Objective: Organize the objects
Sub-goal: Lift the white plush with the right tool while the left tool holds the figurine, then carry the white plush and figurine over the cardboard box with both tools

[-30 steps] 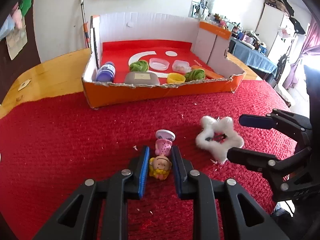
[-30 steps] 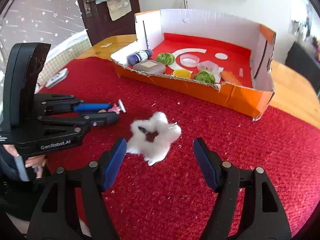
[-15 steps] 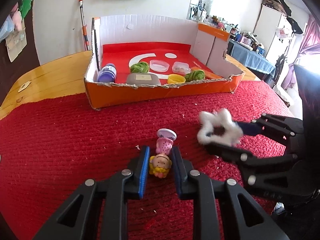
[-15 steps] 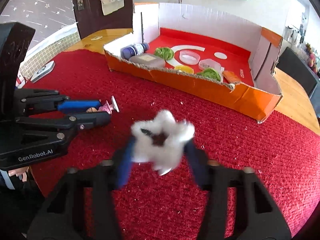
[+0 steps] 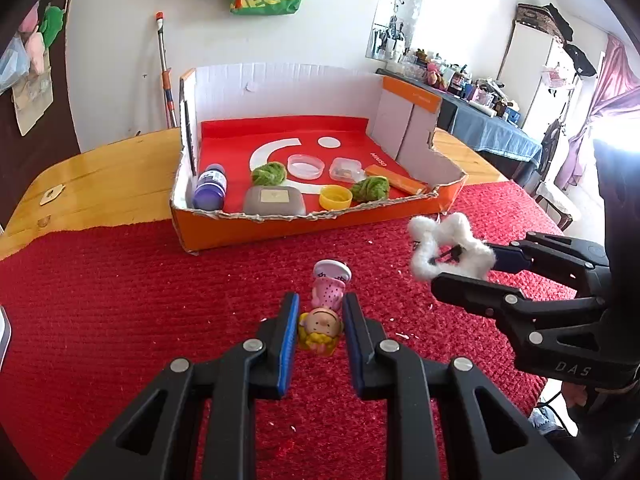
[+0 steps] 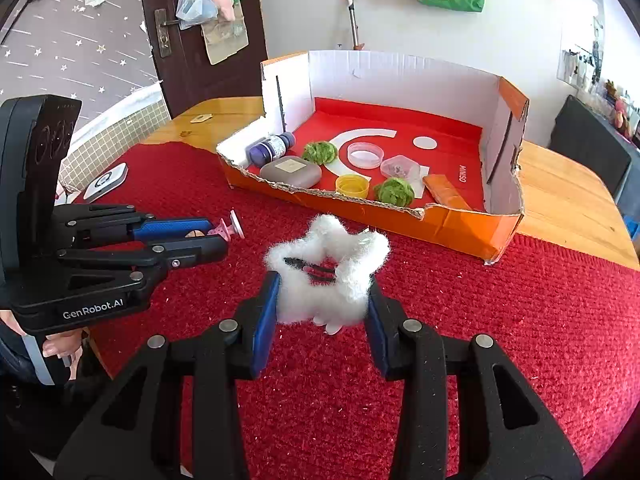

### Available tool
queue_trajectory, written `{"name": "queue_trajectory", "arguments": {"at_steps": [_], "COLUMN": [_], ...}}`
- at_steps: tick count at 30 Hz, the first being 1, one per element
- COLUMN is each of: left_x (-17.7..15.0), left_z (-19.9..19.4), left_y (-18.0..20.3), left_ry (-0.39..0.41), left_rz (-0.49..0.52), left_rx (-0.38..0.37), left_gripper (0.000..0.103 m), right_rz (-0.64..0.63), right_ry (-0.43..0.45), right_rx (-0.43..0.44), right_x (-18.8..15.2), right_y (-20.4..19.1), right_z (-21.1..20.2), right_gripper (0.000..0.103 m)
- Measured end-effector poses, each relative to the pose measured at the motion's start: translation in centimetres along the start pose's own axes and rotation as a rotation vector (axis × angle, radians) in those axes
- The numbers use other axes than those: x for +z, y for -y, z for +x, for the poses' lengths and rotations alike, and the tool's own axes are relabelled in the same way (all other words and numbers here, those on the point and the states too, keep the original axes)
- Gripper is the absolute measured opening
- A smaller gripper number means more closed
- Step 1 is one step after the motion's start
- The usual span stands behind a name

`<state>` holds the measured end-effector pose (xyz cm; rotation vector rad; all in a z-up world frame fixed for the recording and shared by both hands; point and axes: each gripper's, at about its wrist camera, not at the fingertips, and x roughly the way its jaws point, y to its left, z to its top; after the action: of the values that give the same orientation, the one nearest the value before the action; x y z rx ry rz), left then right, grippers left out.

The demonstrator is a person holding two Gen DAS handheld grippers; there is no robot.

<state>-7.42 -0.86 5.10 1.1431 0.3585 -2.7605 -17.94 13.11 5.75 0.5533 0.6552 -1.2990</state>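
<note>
My left gripper (image 5: 320,320) is clamped on the doll (image 5: 321,326) low over the red cloth (image 5: 120,300), my right gripper (image 6: 322,300) clamped on the white fluff (image 6: 326,276) held before the box (image 6: 460,228).

Fluffy white star clip (image 6: 326,276); ribbed red cloth (image 6: 520,340); torn cardboard box (image 6: 460,224).

- The cardboard tray (image 5: 304,226) sits on the counter (image 5: 100,176), behind the doll (image 5: 322,322).
- In the tray, left to right along its front: bottle (image 5: 210,186), flat case (image 5: 274,200), cap (image 5: 336,197), yarn ball (image 5: 371,189).
- The fluffy star (image 6: 326,276) is right of the doll.
</note>
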Motion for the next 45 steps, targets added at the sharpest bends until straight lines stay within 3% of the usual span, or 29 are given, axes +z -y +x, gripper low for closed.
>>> {"name": "queue_trajectory", "arguments": {"at_steps": [30, 38, 45], "left_x": [0.6, 5.9, 11.4], "left_z": [-0.9, -1.8, 1.3], "left_y": [0.5, 0.0, -1.1], "left_ry": [0.019, 0.066, 0.037], "left_rz": [0.006, 0.028, 0.068], "left_rx": [0.000, 0.014, 0.075], "left_gripper": [0.023, 0.023, 0.023], "right_rz": [0.006, 0.023, 0.023], "right_ry": [0.008, 0.064, 0.037], "right_rx": [0.009, -0.001, -0.077], "right_x": [0.1, 4.6, 10.2], "right_y": [0.0, 1.5, 3.7], "right_z": [-0.7, -2.6, -0.1], "right_gripper": [0.038, 0.038, 0.038]}}
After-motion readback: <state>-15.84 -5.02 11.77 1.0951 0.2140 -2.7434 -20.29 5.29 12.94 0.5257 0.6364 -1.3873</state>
